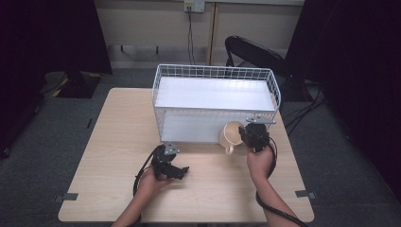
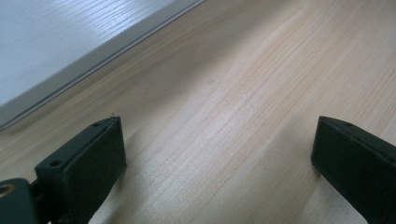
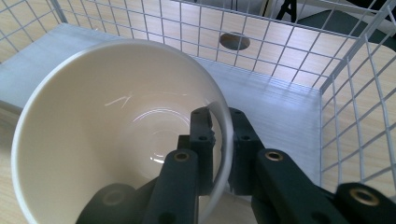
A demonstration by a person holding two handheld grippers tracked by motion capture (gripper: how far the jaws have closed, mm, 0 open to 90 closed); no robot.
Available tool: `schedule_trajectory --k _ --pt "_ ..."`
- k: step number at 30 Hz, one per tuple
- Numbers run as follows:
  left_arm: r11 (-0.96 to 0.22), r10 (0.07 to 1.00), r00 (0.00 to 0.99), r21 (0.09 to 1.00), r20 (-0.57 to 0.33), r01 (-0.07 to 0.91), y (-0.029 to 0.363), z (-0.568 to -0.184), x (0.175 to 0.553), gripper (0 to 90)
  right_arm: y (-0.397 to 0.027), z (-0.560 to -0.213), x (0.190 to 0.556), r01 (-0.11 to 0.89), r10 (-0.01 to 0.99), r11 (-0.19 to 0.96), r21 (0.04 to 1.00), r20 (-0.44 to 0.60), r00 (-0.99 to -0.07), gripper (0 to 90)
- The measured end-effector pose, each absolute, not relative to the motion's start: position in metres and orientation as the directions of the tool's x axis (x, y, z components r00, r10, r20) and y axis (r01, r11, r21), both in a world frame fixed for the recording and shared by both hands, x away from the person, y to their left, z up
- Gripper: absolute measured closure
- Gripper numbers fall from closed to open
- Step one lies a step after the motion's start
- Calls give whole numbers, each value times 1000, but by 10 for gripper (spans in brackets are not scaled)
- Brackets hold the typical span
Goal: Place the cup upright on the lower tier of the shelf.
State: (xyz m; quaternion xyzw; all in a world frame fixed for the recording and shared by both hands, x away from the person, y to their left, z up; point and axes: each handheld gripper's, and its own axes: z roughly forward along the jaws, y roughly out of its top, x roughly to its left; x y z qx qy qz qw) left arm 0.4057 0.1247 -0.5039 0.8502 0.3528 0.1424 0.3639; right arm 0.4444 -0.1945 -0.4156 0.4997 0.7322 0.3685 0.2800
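A cream mug (image 1: pixel 231 135) with a handle hangs tilted at the open front of a white two-tier wire rack (image 1: pixel 215 101), near its lower shelf. My right gripper (image 1: pixel 249 134) is shut on the mug's rim; in the right gripper view one jaw sits inside the mug (image 3: pixel 116 135) and the other outside, with the right gripper (image 3: pixel 222 126) pinching the wall. My left gripper (image 1: pixel 182 171) rests low over the wooden table (image 1: pixel 123 142), in front of the rack. In the left gripper view the left gripper (image 2: pixel 217 149) stands open with bare wood between its jaws.
The rack's white lower shelf edge (image 2: pixel 70 70) lies just ahead of the left gripper. Wire mesh walls (image 3: pixel 355 93) close the rack's back and right side. A black chair (image 1: pixel 255 52) stands behind the table. Dark curtains flank the room.
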Motion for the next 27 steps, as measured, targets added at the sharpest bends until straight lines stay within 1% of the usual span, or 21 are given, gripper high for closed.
schedule_trajectory --k 11,14,21,27 --pt "-486 704 710 719 -14 496 125 -504 406 26 -189 -425 451 516 945 228 826 -60 -321 833" --pt "-486 704 711 719 -15 496 125 -504 406 25 -188 -427 451 500 948 228 836 -74 -309 833" --pt "-486 704 710 720 -15 496 125 -504 406 25 -188 -431 456 505 955 212 837 -66 -290 833" --pt "-486 704 710 719 -15 497 125 -504 406 25 -183 -430 458 492 957 216 843 -83 -278 833"
